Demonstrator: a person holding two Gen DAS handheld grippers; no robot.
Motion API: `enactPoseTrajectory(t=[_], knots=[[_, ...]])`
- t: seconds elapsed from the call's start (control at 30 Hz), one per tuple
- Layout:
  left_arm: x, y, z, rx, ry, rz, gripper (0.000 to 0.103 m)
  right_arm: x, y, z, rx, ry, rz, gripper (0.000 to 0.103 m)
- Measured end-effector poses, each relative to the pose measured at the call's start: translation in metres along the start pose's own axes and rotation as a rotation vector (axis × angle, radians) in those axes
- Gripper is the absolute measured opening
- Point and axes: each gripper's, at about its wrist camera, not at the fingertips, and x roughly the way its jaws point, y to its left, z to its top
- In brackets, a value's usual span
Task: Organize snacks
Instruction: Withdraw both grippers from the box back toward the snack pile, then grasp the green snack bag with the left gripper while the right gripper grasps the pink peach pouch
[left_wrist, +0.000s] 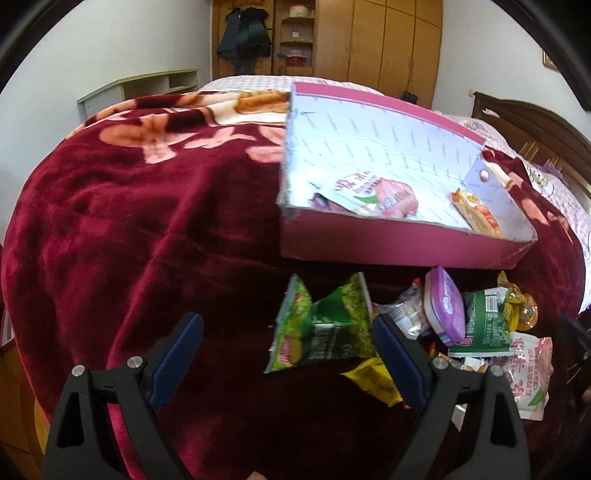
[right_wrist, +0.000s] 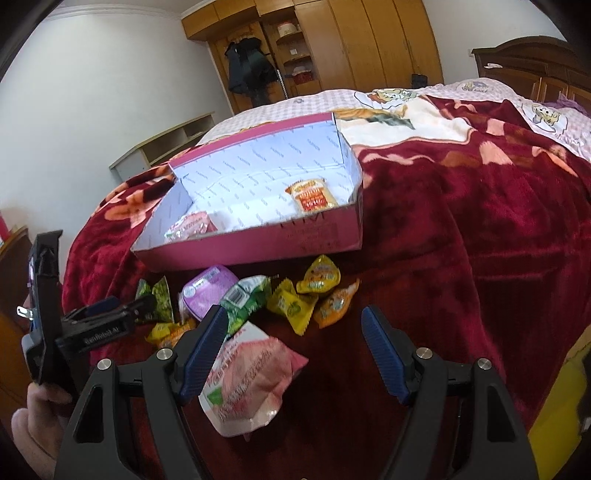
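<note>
A pink cardboard box (left_wrist: 369, 240) (right_wrist: 258, 243) with a white inside sits on the red blanket. It holds a pink packet (left_wrist: 373, 197) (right_wrist: 188, 229) and an orange packet (left_wrist: 480, 214) (right_wrist: 312, 195). Loose snacks lie in front of it. My left gripper (left_wrist: 288, 354) is open, with a green packet (left_wrist: 325, 328) between its jaws. My right gripper (right_wrist: 291, 354) is open over a pink packet (right_wrist: 251, 380). The left gripper also shows in the right wrist view (right_wrist: 118, 308), beside the green packet (right_wrist: 159, 299).
The pile holds a purple tub (left_wrist: 445, 306) (right_wrist: 207, 288), a green packet (left_wrist: 484, 321) (right_wrist: 245, 299), yellow packets (right_wrist: 321, 277) and an orange one (right_wrist: 336, 302). The red blanket (left_wrist: 129, 240) covers the bed. A wooden wardrobe (right_wrist: 351, 44) stands behind.
</note>
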Motion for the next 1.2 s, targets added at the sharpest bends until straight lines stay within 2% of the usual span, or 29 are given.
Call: enactPoseTrajectory(t=[0.23,0.33,0.43,0.57,1.03,1.2], knots=[[-0.008,0.009,-0.003,-0.048,-0.016,-0.043,0.095,0.008,-0.002,-0.013,0.004,0.040,0.013,0.076],[-0.005,0.000,-0.003,-0.028,-0.008,-0.071,0.095,0.008,-0.002,-0.018,0.011,0.046,0.023,0.076],[0.004,-0.011,-0.003,-0.002,-0.001,-0.058,0.093,0.007,-0.002,-0.020,0.015,0.044,0.031,0.076],[0.025,-0.016,-0.003,-0.004,0.046,-0.023,0.082,0.005,-0.002,-0.021,0.010,0.037,0.030,0.076],[0.035,-0.011,-0.006,0.002,0.017,-0.024,0.081,0.009,0.010,-0.031,-0.007,0.057,0.041,0.076],[0.028,-0.002,-0.014,-0.010,-0.004,-0.046,0.072,0.017,0.013,-0.036,0.009,0.066,0.055,0.076]])
